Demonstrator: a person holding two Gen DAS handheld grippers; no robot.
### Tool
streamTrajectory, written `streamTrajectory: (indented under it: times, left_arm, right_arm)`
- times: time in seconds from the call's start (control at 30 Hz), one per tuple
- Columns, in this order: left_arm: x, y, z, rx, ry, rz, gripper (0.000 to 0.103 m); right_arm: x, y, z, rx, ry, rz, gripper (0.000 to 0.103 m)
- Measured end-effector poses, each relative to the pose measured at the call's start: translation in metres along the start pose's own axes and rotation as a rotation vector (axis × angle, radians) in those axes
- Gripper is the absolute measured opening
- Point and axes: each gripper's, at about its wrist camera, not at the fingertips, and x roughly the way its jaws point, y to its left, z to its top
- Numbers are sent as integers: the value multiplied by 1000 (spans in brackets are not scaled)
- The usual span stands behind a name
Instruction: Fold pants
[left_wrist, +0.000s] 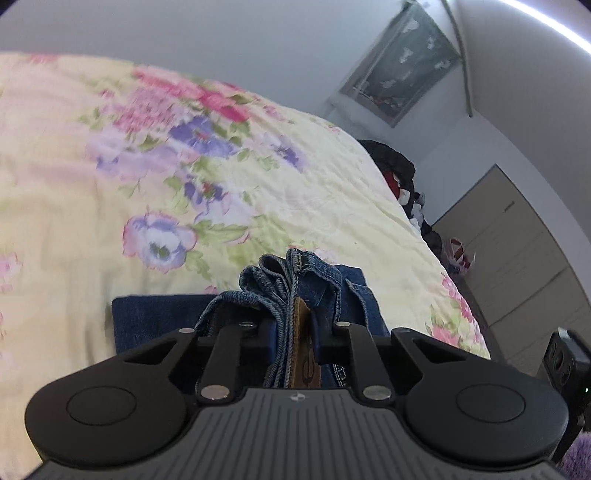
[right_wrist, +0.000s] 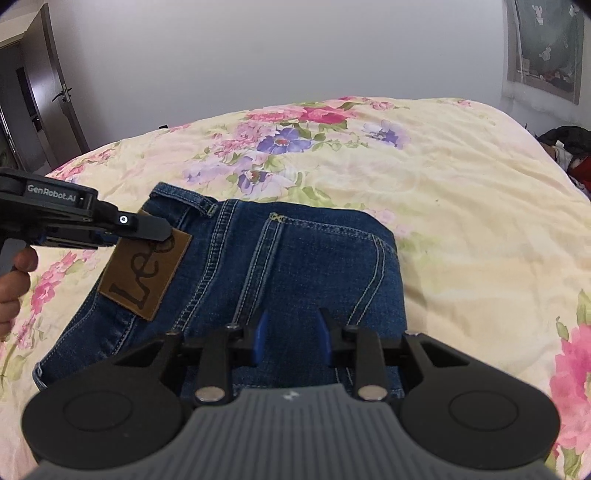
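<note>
**Two grippers on folded jeans, wide bed around**

Plenty of bare floral bedspread beyond the pants, toward the far edge by the white wall and off toward the right edge of the bed. Less room on the near left, with the denim reaching close to the bed's near side.

Pants lying folded on the near part of the bed, waistband toward the left, brown leather patch facing up, back pocket stitching showing.

Left gripper clamped on the bunched waistband, jaws nearly closed with several denim layers and the patch squeezed between the blue pads; in the right wrist view, reaching in from the left edge with its tip on the patch's upper corner. Part of a hand visible on its handle, cut off by the frame.

Right gripper low over the near edge of the denim, jaws narrowly parted, blue pads standing on either side of the cloth; cannot tell whether fabric is pinched between them, tips hidden behind the linkage.

Hard to make out: the folded layers beneath, and the near hem behind the gripper bodies. Left view blurred across the bedspread.

Around: dark heap of clothes off the bed's far right corner, framed picture on the wall above it, pale drawer fronts on the right, dark door at far left.
</note>
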Motion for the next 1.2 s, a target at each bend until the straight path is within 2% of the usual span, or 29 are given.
streamTrajectory:
  times: [0.07, 0.13, 0.3, 0.4, 0.57, 0.77, 0.93, 1.03, 1.1, 1.2]
  left_arm:
    - [-14, -13, 7, 67, -6, 7, 17]
    - [-22, -12, 12, 82, -3, 13, 17]
    - [-13, 24, 7, 24, 36, 63, 18]
    - [1, 58, -4, -56, 57, 73, 18]
    - [19, 112, -17, -262, 72, 1, 20]
    - [28, 146, -34, -334, 54, -89, 27]
    - [31, 142, -37, -329, 39, -73, 29]
    - [23, 133, -32, -324, 57, -28, 36]
    - [11, 119, -28, -279, 67, 27, 37]
    - [-17, 94, -30, -181, 53, 109, 37]
  right_arm:
    - [-14, 0, 3, -19, -35, -10, 25]
    - [-26, 0, 6, -20, -58, -16, 25]
    - [-34, 3, 9, -60, -62, -39, 24]
    - [-20, 7, 10, -79, -56, -58, 12]
    - [12, 4, 26, -52, -63, -58, 5]
    - [71, -11, 32, -16, 29, -84, 0]
    - [98, -17, 19, -48, 85, -104, 0]
    - [97, -12, 24, -73, 105, -126, 0]
    - [85, -3, 28, -102, 109, -153, 0]
    - [47, 2, 25, -94, 66, -125, 0]
